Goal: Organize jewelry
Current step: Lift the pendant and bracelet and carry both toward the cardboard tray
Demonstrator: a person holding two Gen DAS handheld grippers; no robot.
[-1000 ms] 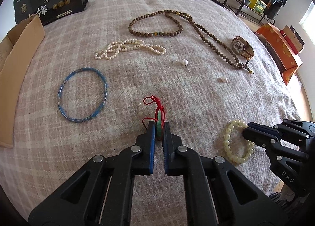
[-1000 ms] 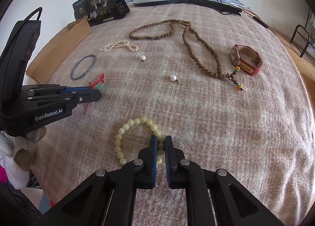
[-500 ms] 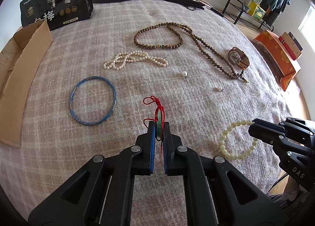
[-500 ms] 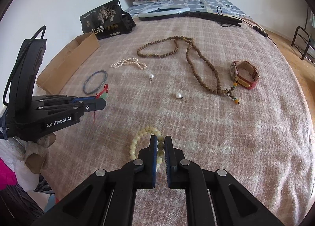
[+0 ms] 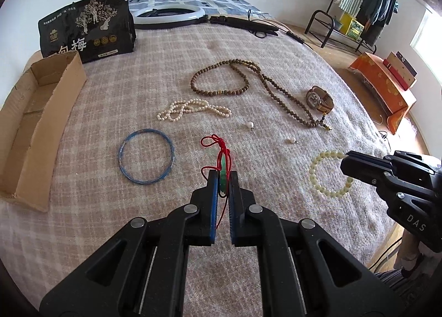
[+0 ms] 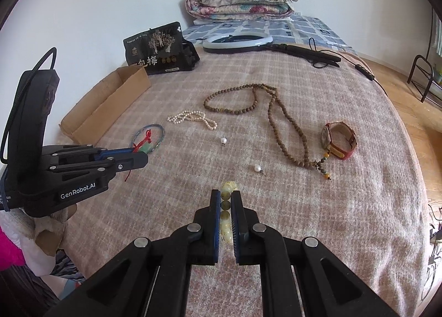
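My left claw (image 5: 223, 176) clamps the red-corded jade pendant (image 5: 222, 168); my right claw (image 6: 226, 201) grips the pale bead bracelet (image 6: 227, 223), both above the blanket (image 5: 276, 190).

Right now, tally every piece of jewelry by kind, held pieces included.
Bracelets and bangles: 2, pale bead bracelet in the right gripper, blue bangle
Necklaces: 2, wooden beads, pearl strand
Pearl studs: 2
Watch: 1
Red-cord pendant: 1, in the left gripper
Total: 8

On the blanket (image 5: 276, 49), a bangle (image 5: 146, 156) lies left of the earrings (image 5: 250, 124), cardboard box (image 5: 38, 112) farther left (wristwatch (image 5: 320, 98) far right).
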